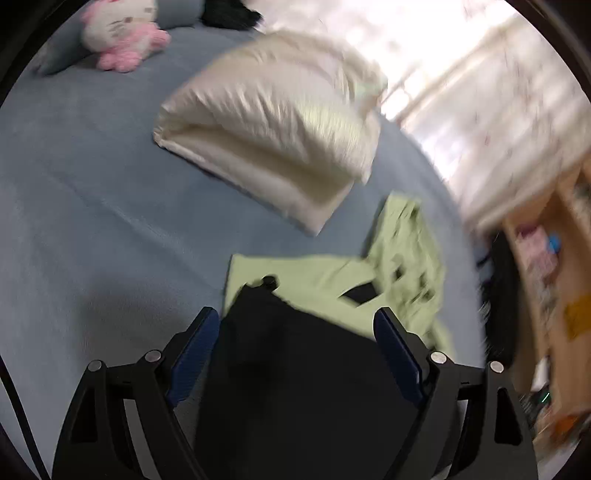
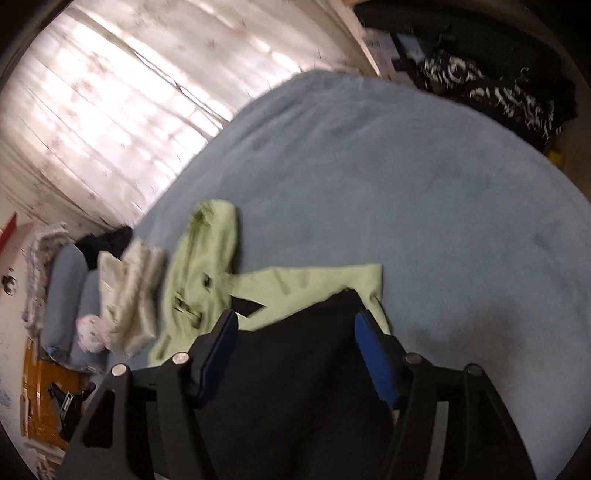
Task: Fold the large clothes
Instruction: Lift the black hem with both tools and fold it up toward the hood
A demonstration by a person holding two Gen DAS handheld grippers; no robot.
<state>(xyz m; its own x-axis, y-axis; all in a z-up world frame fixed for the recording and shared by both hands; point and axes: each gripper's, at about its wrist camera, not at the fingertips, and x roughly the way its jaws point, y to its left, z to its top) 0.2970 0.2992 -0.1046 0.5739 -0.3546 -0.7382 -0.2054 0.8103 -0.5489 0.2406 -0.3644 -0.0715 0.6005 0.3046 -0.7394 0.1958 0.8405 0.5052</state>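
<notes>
A light green garment [image 1: 332, 280] lies spread and partly crumpled on the blue bed [image 1: 92, 206]; it also shows in the right wrist view [image 2: 207, 280]. A black garment [image 1: 295, 369] lies over its near part and fills the space between my left gripper's [image 1: 295, 325] blue pads [image 1: 195, 350]. The left jaws stand wide apart. In the right wrist view the black garment [image 2: 295, 376] likewise sits between the spread jaws of my right gripper [image 2: 295, 321]. Whether either gripper touches the cloth I cannot tell. Both views are blurred.
A cream folded quilt [image 1: 273, 122] lies on the bed beyond the green garment, with a pink and white plush toy [image 1: 118, 33] at the far corner. Curtains [image 2: 110, 103] and a wooden shelf [image 1: 546, 258] border the bed. Dark patterned clothes [image 2: 491, 88] lie past the bed's far edge.
</notes>
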